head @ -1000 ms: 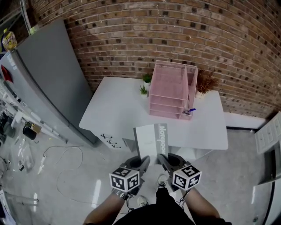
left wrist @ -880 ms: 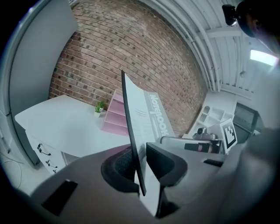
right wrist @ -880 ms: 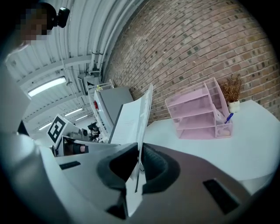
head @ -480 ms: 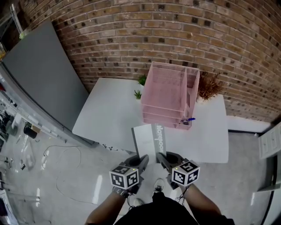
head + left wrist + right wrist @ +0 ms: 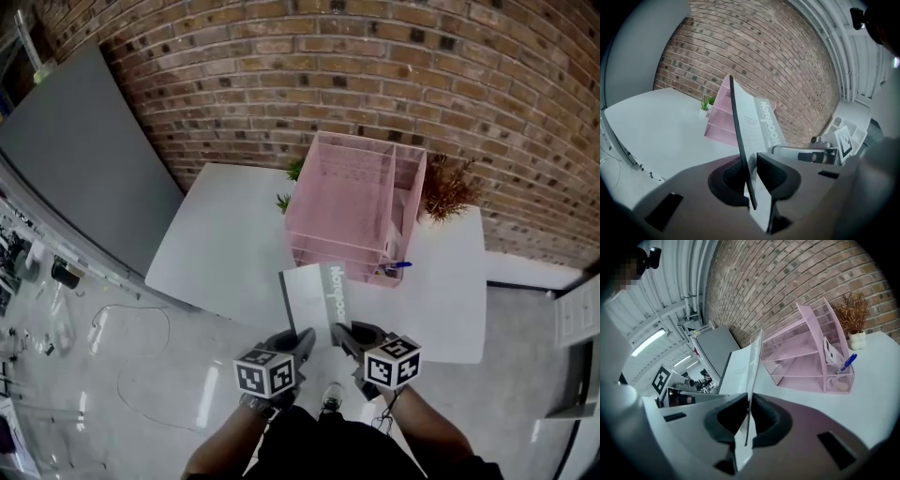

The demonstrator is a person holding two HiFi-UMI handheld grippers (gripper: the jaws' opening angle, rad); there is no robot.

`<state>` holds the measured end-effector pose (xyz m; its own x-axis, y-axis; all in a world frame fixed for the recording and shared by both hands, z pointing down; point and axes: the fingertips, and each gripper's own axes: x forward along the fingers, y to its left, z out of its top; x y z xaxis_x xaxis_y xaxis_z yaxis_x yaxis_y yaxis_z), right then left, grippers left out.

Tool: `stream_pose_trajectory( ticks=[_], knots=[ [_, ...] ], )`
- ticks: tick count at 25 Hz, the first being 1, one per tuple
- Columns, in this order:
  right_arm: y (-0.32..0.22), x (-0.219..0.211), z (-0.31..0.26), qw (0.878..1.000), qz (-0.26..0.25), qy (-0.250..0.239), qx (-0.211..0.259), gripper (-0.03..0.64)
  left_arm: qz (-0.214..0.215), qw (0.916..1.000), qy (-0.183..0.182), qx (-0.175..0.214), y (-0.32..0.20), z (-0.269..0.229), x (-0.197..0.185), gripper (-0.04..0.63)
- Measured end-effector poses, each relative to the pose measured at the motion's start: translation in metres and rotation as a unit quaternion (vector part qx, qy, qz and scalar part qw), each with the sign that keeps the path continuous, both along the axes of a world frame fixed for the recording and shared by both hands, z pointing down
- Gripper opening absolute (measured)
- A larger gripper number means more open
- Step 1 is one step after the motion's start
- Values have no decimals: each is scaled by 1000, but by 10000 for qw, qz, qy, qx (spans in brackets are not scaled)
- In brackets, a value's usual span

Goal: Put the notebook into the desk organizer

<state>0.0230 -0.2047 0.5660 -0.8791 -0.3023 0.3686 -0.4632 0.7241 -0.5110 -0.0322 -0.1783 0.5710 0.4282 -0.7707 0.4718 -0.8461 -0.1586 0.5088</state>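
Holdings, with 12 o'clock taken as straight ahead of me toward the brick wall (image 5: 375, 75):

1. Left tongs (image 5: 749, 173). Mine, at 7 o'clock of the notebook. The jaws are drawn narrow and clamp the near left corner of the notebook, one pad on each face.
2. Right tongs (image 5: 747, 420). Mine, at 5 o'clock of the notebook. The jaws are nearly together and pinch the near right corner of the same notebook.
3. Notebook (image 5: 317, 295). Thin, with a pale grey cover and a darker spine strip carrying white lettering. Both tongs hold it by its near edge over the near edge of the table. Its far edge points to 12 o'clock, just short of the organizer front and not inside it.
4. Desk organizer (image 5: 342, 202). Pink wire mesh with stacked open shelves. It stands on the table at 12 o'clock of the notebook, with narrow side pockets on its 3 o'clock side.
5. Blue pen (image 5: 397, 265). It sits in the front low pocket, at 1 o'clock of the notebook.
6. White table (image 5: 216, 244). It bears the organizer.
7. Dried plant (image 5: 442, 187) in a white pot, at 2 o'clock of the organizer.
8. Small green plant (image 5: 284, 201), at the organizer's 9 o'clock side.
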Motion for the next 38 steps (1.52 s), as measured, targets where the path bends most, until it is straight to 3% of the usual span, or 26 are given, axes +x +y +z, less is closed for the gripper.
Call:
stream_pose_trajectory(
  ticks=[9, 20, 27, 38],
  knots=[
    [-20, 7, 21, 9989, 149, -2, -444, 26, 176, 9995, -58, -251, -21, 17, 7, 54],
    [-54, 2, 40, 9917, 729, -109, -1053, 21, 665, 9968, 10, -451, -60, 32, -2, 54],
    [-77, -5, 36, 9840, 1189, -338, -1282, 17, 1082, 9934, 27, -379, -88, 29, -11, 57],
    [-109, -18, 25, 9742, 1779, -566, -1269, 14, 1539, 9878, -204, -114, -122, 22, -32, 91]
  ],
)
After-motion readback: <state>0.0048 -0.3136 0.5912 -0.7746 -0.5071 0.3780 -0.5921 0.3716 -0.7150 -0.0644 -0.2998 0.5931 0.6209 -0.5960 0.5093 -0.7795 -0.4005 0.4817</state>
